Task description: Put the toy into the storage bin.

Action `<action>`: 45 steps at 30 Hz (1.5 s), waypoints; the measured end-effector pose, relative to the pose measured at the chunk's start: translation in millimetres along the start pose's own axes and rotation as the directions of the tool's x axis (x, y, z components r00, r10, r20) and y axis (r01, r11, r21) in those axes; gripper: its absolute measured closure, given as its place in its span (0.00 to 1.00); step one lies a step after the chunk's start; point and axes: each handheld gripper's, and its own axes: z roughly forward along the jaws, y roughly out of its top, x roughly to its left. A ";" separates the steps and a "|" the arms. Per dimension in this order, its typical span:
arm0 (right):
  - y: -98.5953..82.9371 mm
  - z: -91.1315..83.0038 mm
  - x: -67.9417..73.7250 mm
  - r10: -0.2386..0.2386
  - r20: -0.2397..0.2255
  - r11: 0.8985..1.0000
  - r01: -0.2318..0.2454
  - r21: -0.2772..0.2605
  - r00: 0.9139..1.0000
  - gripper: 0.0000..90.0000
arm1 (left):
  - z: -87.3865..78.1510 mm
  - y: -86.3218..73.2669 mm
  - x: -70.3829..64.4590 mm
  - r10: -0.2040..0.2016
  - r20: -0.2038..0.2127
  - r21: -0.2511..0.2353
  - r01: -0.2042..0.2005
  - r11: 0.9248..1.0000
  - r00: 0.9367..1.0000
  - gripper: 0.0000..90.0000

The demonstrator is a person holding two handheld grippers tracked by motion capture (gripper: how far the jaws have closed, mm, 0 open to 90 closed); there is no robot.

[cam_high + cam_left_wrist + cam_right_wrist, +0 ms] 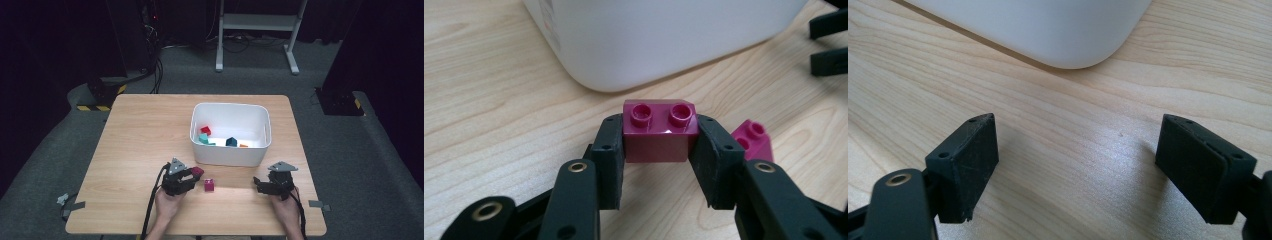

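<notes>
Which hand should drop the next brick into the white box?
Left, probably. The left gripper already has its fingers shut on a magenta brick, close to the white box. The right gripper is open, holding nothing.

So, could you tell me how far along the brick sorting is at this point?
Done: several bricks already lie in the white bin. In hand: the left gripper is shut on a magenta brick, held near the bin's front wall. Left: a second magenta brick sits on the table, and the right gripper is open and empty.
</notes>
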 end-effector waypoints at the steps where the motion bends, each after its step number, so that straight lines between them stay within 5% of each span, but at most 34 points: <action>1: 0.0 0.1 -0.1 -0.001 0.000 1.000 0.001 -0.001 1.000 0.19 | -1.9 1.7 0.0 -0.001 0.007 -0.003 0.001 1.000 1.000 0.65; 32: 0.0 0.0 0.0 0.000 0.000 1.000 0.000 0.000 1.000 0.19 | -53.1 57.8 12.9 0.002 0.087 -0.082 0.005 0.997 0.996 0.66; 45: 0.0 0.0 0.0 0.000 0.000 1.000 0.000 0.000 1.000 0.19 | -69.0 94.0 13.2 0.043 0.094 -0.116 -0.032 0.993 0.995 0.66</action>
